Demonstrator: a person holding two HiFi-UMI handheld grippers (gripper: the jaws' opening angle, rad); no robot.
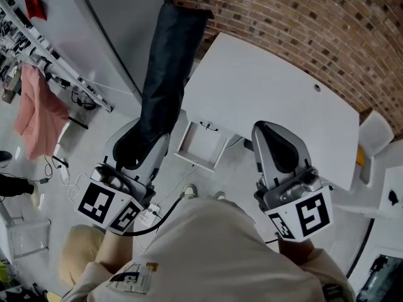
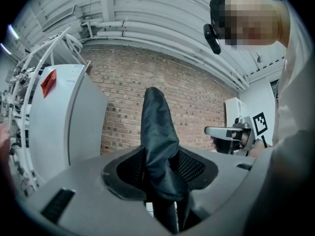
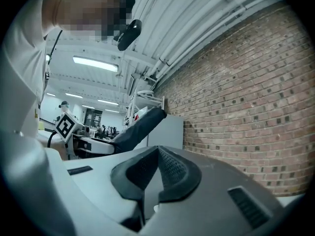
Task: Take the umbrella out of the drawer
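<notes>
A dark folded umbrella in its sleeve sticks out level from my left gripper, whose jaws are shut on its lower end. In the left gripper view the umbrella rises between the black pads, against the brick wall. My right gripper is beside it over the table's front edge, jaws shut with nothing between them. The right gripper view shows the umbrella off to the left. The white drawer stands pulled out under the table, and its inside looks bare.
A brick wall runs behind the table. A tall grey cabinet stands at the left, with a pink cloth hanging on a rack beyond it. White furniture sits at the right. Cables lie on the floor.
</notes>
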